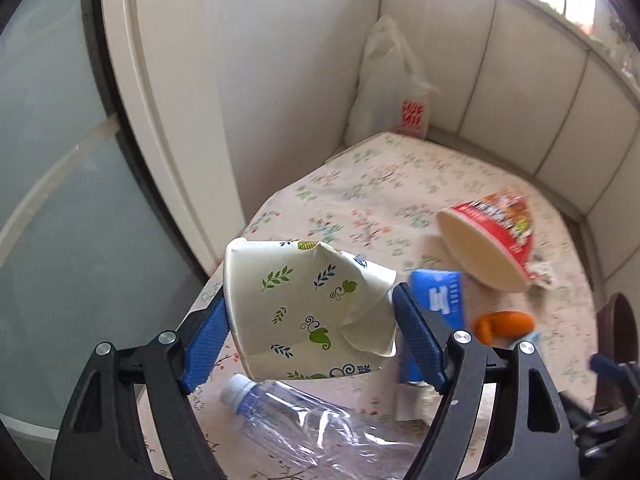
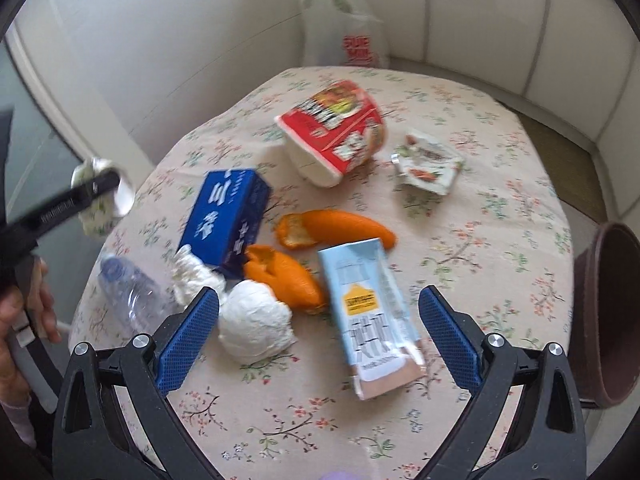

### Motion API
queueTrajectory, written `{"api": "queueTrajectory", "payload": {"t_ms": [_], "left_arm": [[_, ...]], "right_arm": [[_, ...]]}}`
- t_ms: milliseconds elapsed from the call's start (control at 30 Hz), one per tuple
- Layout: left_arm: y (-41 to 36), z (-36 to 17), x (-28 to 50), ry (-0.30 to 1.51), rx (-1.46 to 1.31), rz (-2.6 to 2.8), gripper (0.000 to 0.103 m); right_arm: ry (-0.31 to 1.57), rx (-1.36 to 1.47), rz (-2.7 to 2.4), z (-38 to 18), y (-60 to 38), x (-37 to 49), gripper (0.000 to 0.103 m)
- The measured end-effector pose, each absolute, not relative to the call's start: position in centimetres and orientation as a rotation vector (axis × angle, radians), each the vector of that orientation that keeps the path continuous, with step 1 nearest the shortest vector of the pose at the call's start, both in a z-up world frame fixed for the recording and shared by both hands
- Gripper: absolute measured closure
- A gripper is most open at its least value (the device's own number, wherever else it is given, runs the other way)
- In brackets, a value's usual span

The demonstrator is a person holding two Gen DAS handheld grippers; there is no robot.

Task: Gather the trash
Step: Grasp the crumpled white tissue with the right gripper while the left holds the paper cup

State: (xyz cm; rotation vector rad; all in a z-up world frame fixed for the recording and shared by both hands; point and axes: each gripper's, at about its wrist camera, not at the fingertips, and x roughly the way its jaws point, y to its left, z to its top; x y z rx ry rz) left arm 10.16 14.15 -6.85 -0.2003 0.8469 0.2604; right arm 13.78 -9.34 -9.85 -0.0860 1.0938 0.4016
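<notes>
Left wrist view: mounted behind the left hand-held gripper (image 1: 312,312), looking steeply down and forward over the worktop (image 1: 384,184) toward the tiled corner at 12 o'clock; close range, its lower half filled by the fingers.

Right wrist view: mounted behind the right hand-held gripper (image 2: 320,336), facing down onto the worktop (image 2: 480,128) from slightly higher.

Shared: white plastic bag (image 1: 396,80) (image 2: 344,28), red noodle cup (image 1: 492,240) (image 2: 336,132), blue box (image 1: 440,296) (image 2: 228,216), clear bottle (image 1: 320,428) (image 2: 128,292).

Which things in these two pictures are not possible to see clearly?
- Plastic bottle, left wrist view: base hidden behind the left gripper.
- Brown bin, right wrist view: cut off by the edge, inside unseen.
- Noodle cup, both views: label blurred, unreadable.
- Paper cup: inside hidden.
</notes>
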Motion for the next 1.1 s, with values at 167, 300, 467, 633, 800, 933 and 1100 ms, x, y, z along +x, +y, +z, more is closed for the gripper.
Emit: {"api": "queueTrajectory", "payload": {"t_ms": [167,300,467,633,800,933,1100], "left_arm": [[11.3,-2.0,8.6,0.703,-0.202,0.125,0.025],[11.0,-0.1,7.5,0.661,-0.208,0.07,0.025],[12.4,0.6,7.1,0.664,-0.258,0.047,0.025],[13.5,0.9,7.1,0.672,-0.279,0.055,0.025],[13.8,0.8,7.6,0.671,-0.283,0.054,0.025],[14.0,0.5,7.3,0.672,-0.287,0.059,0.025],[14.0,0.4,7.2,0.675,-0.291,0.064,0.025]], "right_arm": [[1.224,-0.051,0.512,-12.5,-6.3,13.7,0.025],[1.152,-0.099,0.55,-12.2,-3.8,13.4,0.028],[1.167,-0.134,0.592,-12.9,-0.3,13.9,0.036],[1.221,-0.174,0.568,-14.9,1.6,14.4,0.06],[1.229,-0.158,0.57,-15.4,1.9,14.4,0.073],[1.231,-0.147,0.581,-15.4,1.8,14.5,0.075],[1.244,-0.14,0.6,-14.9,1.6,14.2,0.075]]}}
